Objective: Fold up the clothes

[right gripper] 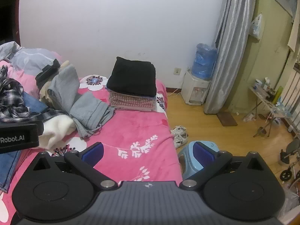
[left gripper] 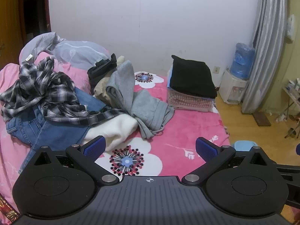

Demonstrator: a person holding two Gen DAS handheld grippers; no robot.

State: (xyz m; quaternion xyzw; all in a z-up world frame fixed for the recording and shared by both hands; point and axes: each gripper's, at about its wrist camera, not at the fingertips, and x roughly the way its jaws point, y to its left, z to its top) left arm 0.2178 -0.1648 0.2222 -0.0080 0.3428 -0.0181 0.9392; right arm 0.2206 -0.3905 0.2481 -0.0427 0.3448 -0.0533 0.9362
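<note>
Left wrist view: the left hand-held gripper (left gripper: 149, 147) hangs spread apart and empty above the bed (left gripper: 180, 131), near the unfolded clothes heap (left gripper: 78, 101).

Right wrist view: the right hand-held gripper (right gripper: 148, 152), likewise apart, faces the folded stack (right gripper: 133, 86).

Ahead of the gripper stands a plain white wall (right gripper: 121, 22). To its right a wooden floor (right gripper: 215, 131) carries a water dispenser (right gripper: 196, 90), a grey curtain (right gripper: 225, 56), a cluttered folding table (right gripper: 268, 101) and a blue stool (right gripper: 189, 159).
</note>
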